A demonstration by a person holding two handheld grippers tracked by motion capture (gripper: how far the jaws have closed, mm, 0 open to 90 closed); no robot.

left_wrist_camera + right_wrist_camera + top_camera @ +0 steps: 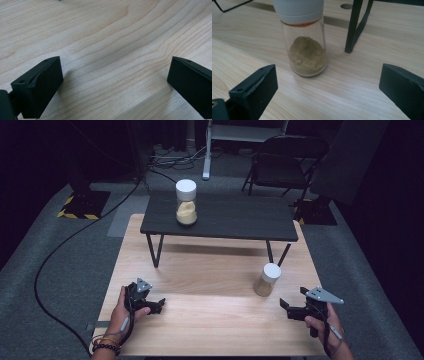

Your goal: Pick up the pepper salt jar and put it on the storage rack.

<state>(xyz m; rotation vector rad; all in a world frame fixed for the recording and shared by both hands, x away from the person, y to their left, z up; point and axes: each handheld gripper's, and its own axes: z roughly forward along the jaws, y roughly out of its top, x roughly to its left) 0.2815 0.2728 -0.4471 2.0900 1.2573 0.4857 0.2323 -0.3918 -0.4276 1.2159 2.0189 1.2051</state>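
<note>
Right gripper [292,309]: jaws wide, empty, aimed at jar [267,280] near table's [210,330] right edge.
Left gripper [156,304]: jaws spread, empty, over bare wood.
Progress: jar not yet grasped; everything remains.

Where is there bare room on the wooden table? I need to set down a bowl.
Free: the wide stretch between the left gripper and right gripper, and the left side ahead of the left gripper. Crowded: around the brown-powder jar by the right gripper, and under the black shelf.
</note>
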